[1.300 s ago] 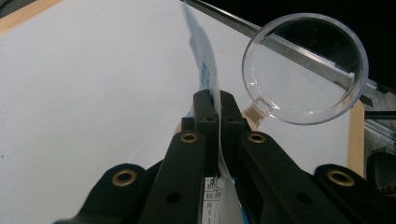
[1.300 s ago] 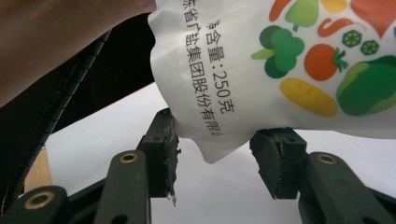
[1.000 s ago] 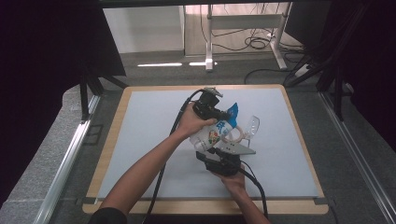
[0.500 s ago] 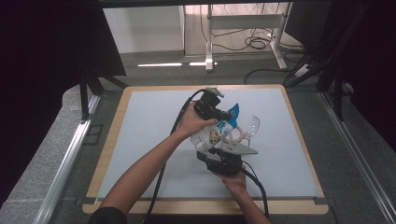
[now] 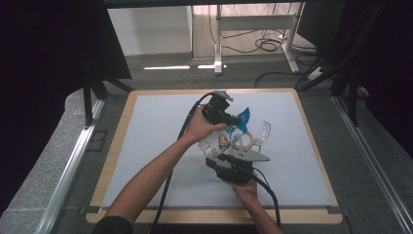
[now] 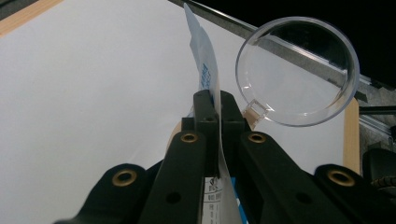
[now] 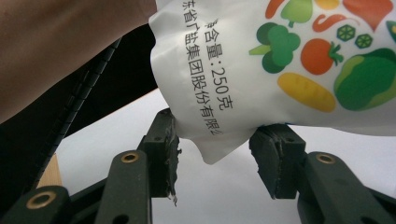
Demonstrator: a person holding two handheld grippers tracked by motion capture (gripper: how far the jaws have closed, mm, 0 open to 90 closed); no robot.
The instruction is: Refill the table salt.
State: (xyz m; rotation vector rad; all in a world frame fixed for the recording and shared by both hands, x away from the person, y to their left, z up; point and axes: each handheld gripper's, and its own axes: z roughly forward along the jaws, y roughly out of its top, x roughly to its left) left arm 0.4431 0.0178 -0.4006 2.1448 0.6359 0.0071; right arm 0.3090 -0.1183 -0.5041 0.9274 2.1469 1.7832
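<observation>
The white pouch (image 7: 280,60) reads "含量:250克" and "东省广盐集团股份有限".

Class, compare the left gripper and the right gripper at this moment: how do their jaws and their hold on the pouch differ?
The left gripper has its jaws shut on the pouch's thin blue-printed edge; the right gripper has its jaws open, the pouch's bottom corner hanging between them. The left gripper sits near the clear lid; the right is under the pouch. Both have black jaws.
</observation>
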